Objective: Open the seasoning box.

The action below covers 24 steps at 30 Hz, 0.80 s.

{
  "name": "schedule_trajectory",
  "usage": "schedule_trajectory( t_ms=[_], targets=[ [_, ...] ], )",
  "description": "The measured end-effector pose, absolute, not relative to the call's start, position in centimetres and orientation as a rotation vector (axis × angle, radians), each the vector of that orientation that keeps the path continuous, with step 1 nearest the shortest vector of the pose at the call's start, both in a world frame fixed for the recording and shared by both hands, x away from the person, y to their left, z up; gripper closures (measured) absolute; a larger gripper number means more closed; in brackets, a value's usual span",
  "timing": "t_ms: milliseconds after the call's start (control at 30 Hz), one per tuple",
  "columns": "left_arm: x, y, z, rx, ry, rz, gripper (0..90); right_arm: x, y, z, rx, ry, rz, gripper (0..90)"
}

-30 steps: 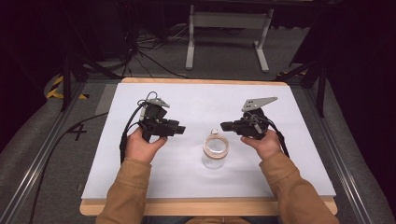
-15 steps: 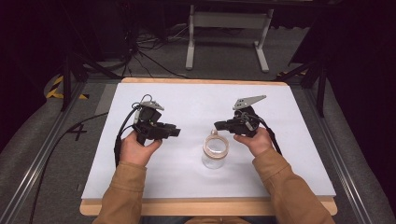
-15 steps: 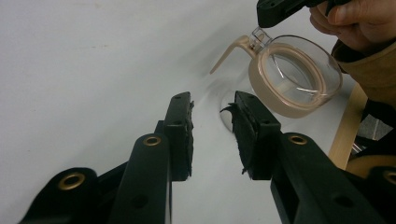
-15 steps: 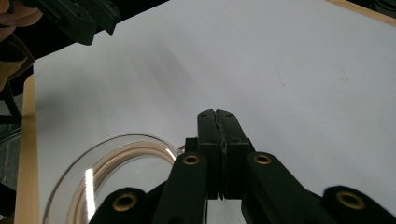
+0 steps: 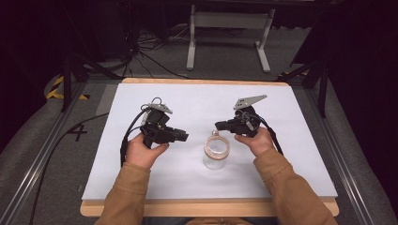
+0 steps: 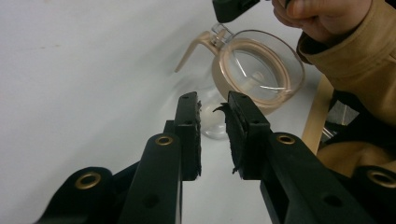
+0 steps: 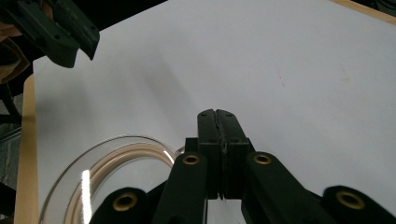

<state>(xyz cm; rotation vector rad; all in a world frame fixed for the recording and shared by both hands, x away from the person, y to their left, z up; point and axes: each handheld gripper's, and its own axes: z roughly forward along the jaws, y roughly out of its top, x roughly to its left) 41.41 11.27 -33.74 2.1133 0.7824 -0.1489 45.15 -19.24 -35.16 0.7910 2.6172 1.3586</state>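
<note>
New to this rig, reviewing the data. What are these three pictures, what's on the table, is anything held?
No robot arm here: a person holds a two-jaw gripper in each hand. The high view looks down on the table from the person's side; the other two come from cameras riding on each gripper, looking along its black jaws. On the white surface stands one glass jar with a tan rim and clasp. The left gripper points at the jar; its jaws have just been closing, with a gap left and nothing between them. The right gripper is shut on nothing, just above the jar's rim. Nothing is held.
</note>
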Motion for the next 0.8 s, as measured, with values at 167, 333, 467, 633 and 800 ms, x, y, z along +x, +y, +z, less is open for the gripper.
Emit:
schedule_trajectory(
  t_ms=[167,333,467,633,800],
  targets=[
    [41.1,10.2,-33.7,2.152,0.744,-0.167,77.2,45.1,-19.3,-35.2,0.792,2.617,1.362,89.5],
    [40.9,9.4,-33.8,2.186,0.712,-0.177,78.7,45.1,-19.2,-35.2,0.785,2.612,1.353,89.6],
    [40.8,9.1,-33.9,2.196,0.702,-0.181,78.9,45.1,-19.3,-35.2,0.787,2.611,1.358,89.5],
    [40.7,8.3,-34.2,2.219,0.682,-0.199,79.3,45.1,-19.3,-35.2,0.786,2.61,1.361,89.6],
    [40.7,7.5,-34.6,2.259,0.665,-0.216,79.8,45.1,-19.3,-35.3,0.787,2.609,1.362,89.5]
  ],
)
